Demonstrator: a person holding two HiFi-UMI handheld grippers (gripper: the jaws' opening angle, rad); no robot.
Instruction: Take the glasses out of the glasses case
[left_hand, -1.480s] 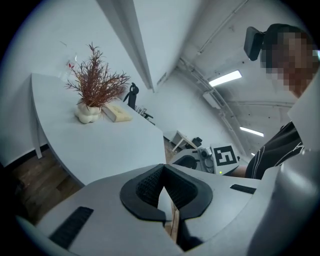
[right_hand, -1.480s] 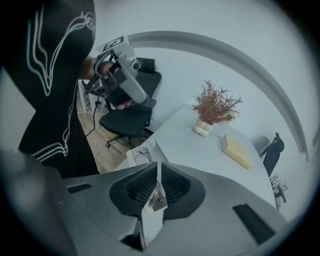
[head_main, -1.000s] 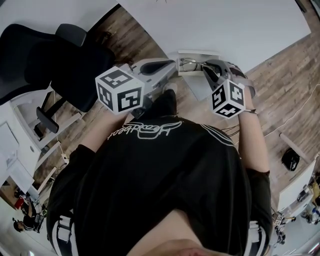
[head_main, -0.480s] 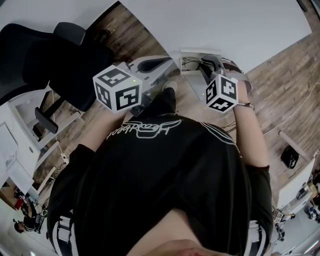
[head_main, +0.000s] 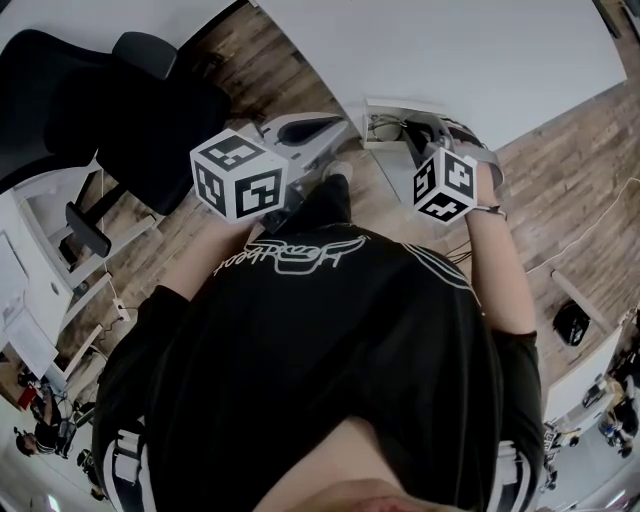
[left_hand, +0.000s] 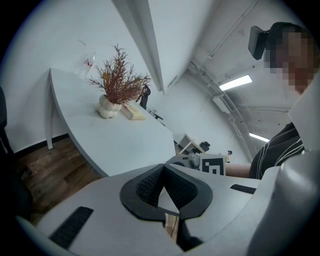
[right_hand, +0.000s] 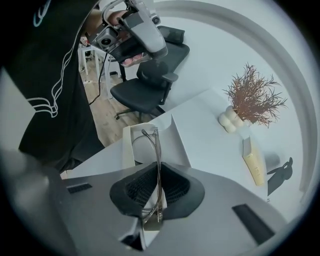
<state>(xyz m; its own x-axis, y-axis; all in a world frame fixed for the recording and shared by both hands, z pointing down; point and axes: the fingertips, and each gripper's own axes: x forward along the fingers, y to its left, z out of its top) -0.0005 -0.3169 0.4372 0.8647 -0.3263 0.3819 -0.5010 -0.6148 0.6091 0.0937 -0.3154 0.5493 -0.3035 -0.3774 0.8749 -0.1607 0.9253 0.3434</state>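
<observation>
Left gripper (left_hand: 166, 194): jaws pinched on a thin white flap, apparently part of the glasses case.
Glasses case (right_hand: 126, 147): white, open, at the table (right_hand: 215, 140) edge.
Glasses (right_hand: 156, 150): thin-framed, lifted just above the case; likely light, fragile and slippery, so best held by the arm.
Right gripper (right_hand: 158, 192): jaws closed on the glasses' arm.

Both forearms reach forward from the torso. Left hand-held gripper (head_main: 335, 128) sits at 11 o'clock in the head view and points toward 2 o'clock; its jaws are together with nothing between them. Right hand-held gripper (head_main: 412, 140) sits at 1 o'clock and points toward 11 o'clock, jaws clamped on a glasses (right_hand: 157, 150) temple.
</observation>
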